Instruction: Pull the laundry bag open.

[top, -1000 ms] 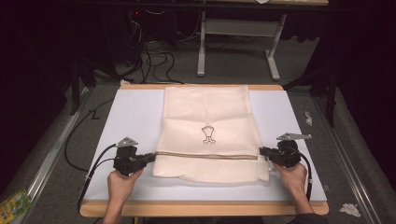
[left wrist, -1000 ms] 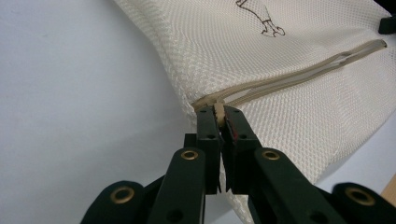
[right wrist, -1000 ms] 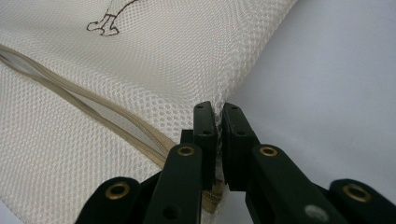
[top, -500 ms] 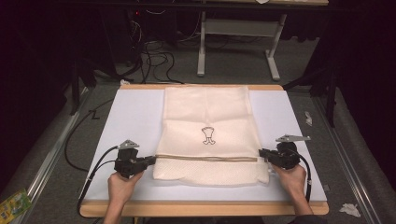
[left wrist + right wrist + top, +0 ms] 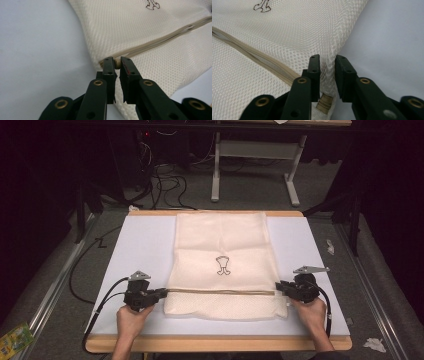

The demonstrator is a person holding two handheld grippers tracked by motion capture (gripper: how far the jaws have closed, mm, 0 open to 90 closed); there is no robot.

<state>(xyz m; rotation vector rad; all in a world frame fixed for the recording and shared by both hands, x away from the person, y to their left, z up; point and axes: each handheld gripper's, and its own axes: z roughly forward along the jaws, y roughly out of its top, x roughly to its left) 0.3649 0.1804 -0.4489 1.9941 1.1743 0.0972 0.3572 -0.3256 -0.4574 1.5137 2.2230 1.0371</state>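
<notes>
Both grippers have edged outward along the zip (image 5: 220,292). Left gripper (image 5: 117,63) pinches its end; right gripper (image 5: 327,65) narrowly straddles the bag (image 5: 220,240) edge.

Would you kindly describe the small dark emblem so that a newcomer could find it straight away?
On the white table lies a cream mesh bag. The emblem sits at its middle, just beyond the tan zipper; it is the only dark mark on the pale fabric.
</notes>
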